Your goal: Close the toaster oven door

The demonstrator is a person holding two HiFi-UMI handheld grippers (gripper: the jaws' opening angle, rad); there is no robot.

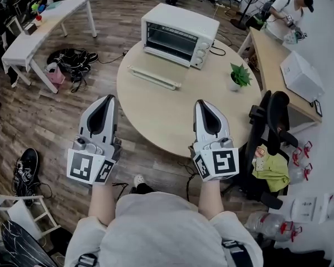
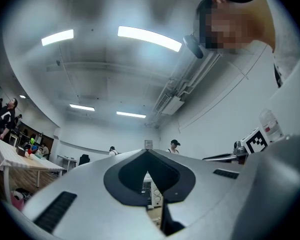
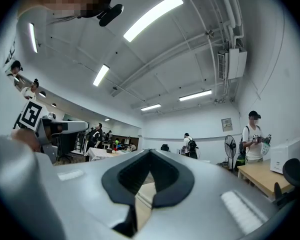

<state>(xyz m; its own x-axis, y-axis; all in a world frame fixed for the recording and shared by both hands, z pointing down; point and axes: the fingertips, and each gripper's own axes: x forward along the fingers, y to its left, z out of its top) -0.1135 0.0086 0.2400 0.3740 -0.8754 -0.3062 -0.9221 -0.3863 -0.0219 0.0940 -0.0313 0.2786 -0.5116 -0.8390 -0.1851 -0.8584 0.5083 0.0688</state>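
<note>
**White oven door down, tongs well short**

The toaster oven (image 1: pixel 178 35) stood far across the counter (image 1: pixel 156 121), its door handle (image 1: pixel 154 78) apparently dropped forward. The left tongs (image 1: pixel 107 100) and right tongs (image 1: pixel 202 103) were clenched and empty. Sliding their tips under the handle and lifting in an arc would probably work best.

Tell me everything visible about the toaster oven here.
The toaster oven is a white box, seemingly metal, standing on the far side of the round table. Its dark cavity shows a rack; knobs run down the front's right. The door appears dropped open towards the person. A dark cord leaves its right.
</note>
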